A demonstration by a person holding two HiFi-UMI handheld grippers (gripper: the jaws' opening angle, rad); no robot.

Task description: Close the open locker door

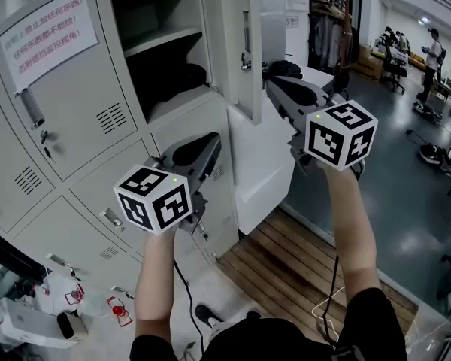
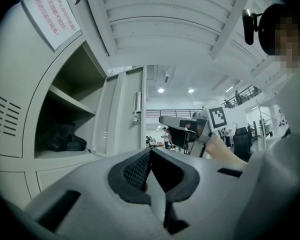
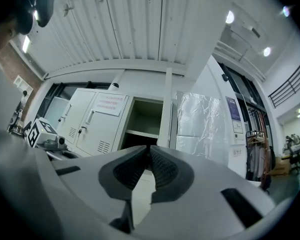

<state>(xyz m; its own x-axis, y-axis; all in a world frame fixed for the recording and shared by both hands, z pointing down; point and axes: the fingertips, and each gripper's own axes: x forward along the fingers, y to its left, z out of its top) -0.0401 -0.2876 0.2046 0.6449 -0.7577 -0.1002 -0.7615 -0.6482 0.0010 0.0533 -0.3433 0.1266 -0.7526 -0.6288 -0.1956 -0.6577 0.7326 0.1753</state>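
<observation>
The open locker door [image 1: 239, 47] swings out toward me from the top-row compartment [image 1: 161, 43]; a handle with a lock [image 1: 246, 42] sits on its face. A dark bag [image 2: 62, 136] lies on the compartment floor under a shelf. My right gripper [image 1: 271, 83] is shut and empty, just right of the door's lower free edge; whether they touch is unclear. My left gripper [image 1: 213, 139] is also shut and empty, lower down in front of the closed locker beneath. In the right gripper view the door [image 3: 166, 115] shows edge-on above the gripper [image 3: 150, 148].
Closed grey lockers fill the left, one bearing a red-lettered notice [image 1: 49, 32]. A white plastic-wrapped cabinet [image 1: 269, 21] stands right of the door, with a wooden pallet [image 1: 286, 265] on the floor below. A clothes rack [image 1: 332, 25] and people [image 1: 434, 47] stand farther back.
</observation>
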